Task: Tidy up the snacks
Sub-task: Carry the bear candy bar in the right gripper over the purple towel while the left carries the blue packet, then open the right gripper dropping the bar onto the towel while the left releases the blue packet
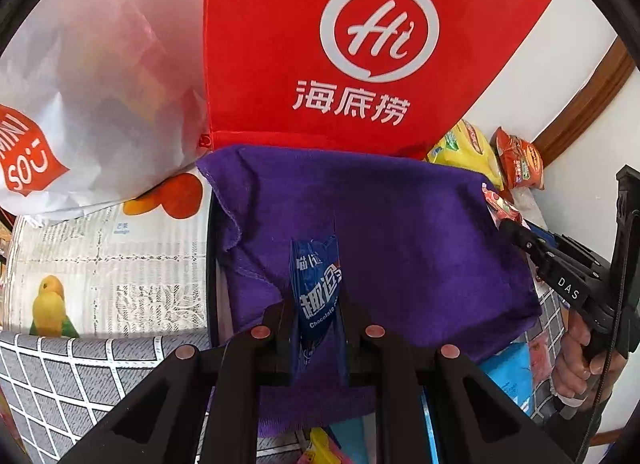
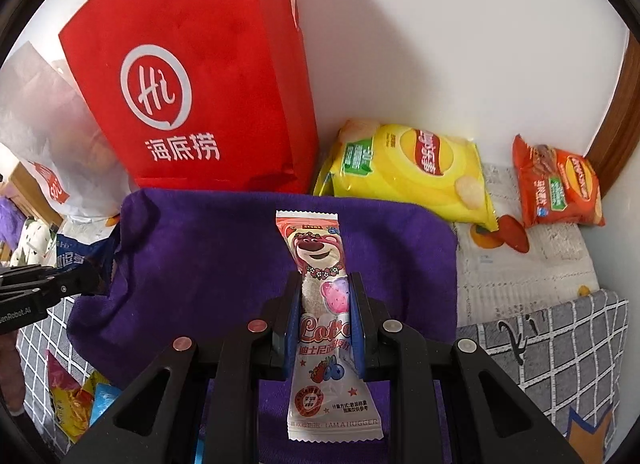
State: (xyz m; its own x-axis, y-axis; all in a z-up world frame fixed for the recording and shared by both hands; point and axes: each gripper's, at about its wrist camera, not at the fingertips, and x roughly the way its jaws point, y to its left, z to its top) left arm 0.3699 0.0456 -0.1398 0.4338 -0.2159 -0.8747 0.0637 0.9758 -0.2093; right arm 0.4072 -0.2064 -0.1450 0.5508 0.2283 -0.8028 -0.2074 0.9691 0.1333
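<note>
Snack packets are being held, one in each gripper, above a purple cloth (image 2: 224, 256). A blue chocolate packet (image 1: 316, 284) is being clamped edge-on between the closed fingers of the left gripper (image 1: 316, 328), its upper end standing up over the cloth's middle. A pink-and-white bear packet (image 2: 324, 312) is being pinched flat-face-up by the right gripper (image 2: 325, 328), the blue pads (image 2: 294, 324) being pressed against its two long edges; both packet ends are sticking out past the fingers.

Both grippers are being angled steeply downward toward the cloth. In the left view, the right gripper's handle is being gripped by a hand (image 1: 576, 360) at the frame's right edge.

Behind the cloth, a red bag (image 2: 192, 84) is being propped upright against the wall, with a white bag (image 1: 92, 96) beside it. A yellow chip bag (image 2: 412, 172) and an orange snack bag (image 2: 560, 188) are lying near the corner. More wrappers (image 2: 76, 400) are being left loose on the checked tablecloth (image 2: 560, 348).
</note>
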